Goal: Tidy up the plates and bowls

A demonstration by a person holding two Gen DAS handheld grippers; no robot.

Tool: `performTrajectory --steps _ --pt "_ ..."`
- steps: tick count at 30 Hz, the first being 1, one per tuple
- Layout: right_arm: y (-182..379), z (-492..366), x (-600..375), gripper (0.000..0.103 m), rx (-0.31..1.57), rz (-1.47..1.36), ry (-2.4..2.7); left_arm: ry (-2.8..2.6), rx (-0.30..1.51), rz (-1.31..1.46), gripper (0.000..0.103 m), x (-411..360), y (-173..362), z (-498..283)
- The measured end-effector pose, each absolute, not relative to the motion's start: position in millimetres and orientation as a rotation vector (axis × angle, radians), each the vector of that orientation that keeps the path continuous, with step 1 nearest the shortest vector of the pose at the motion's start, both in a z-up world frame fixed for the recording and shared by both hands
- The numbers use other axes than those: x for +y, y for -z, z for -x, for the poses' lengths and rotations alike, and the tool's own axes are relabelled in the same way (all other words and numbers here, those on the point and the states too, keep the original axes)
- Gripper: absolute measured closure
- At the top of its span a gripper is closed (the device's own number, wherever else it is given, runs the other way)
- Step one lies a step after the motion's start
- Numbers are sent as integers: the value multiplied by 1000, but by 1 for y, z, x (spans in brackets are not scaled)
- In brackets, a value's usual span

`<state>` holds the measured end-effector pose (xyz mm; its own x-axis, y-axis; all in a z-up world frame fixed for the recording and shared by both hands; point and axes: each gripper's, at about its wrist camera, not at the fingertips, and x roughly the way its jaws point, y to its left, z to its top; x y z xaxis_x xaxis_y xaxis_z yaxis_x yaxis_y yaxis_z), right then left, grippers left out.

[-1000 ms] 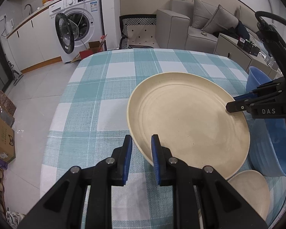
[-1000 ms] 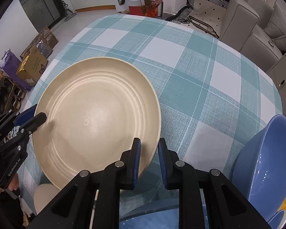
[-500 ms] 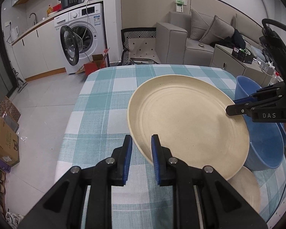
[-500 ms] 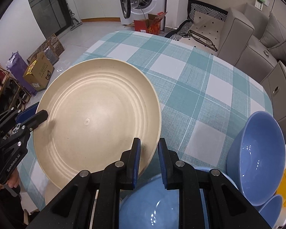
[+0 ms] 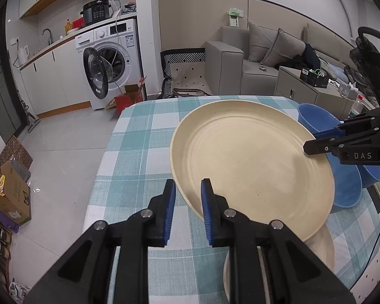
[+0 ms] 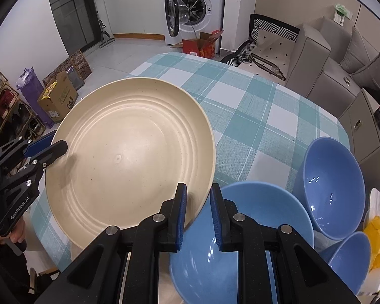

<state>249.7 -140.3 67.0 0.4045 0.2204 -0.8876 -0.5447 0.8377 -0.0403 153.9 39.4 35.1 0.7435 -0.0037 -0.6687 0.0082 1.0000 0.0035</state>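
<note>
A large cream plate [image 5: 250, 162] [image 6: 129, 157] hangs tilted above the checked tablecloth [image 6: 253, 126], held at two opposite edges. My left gripper [image 5: 188, 202] is shut on the plate's near rim in the left wrist view and shows at the plate's left edge [image 6: 48, 147] in the right wrist view. My right gripper [image 6: 197, 202] is shut on the opposite rim and reaches in from the right [image 5: 316, 141]. A smaller cream plate [image 5: 319, 248] lies on the table under the big one.
Three blue bowls [image 6: 240, 240] [image 6: 334, 187] [image 6: 349, 255] stand on the table's right side, two of them also seen behind the plate [image 5: 314, 119]. Something yellow [image 6: 377, 238] lies at the far right. A washing machine [image 5: 111, 60] and a sofa [image 5: 240, 65] stand beyond the table.
Both grippers have risen with the cream plate between them. The table now lies farther below, and more of the blue bowls and the room has come into view.
</note>
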Motion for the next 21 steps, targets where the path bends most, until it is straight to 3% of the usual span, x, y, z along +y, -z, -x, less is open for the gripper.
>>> performTrajectory --steps 21 --pt "-71 -193 -157 84 997 352 -501 11 688 -50 85 25 -42 -111"
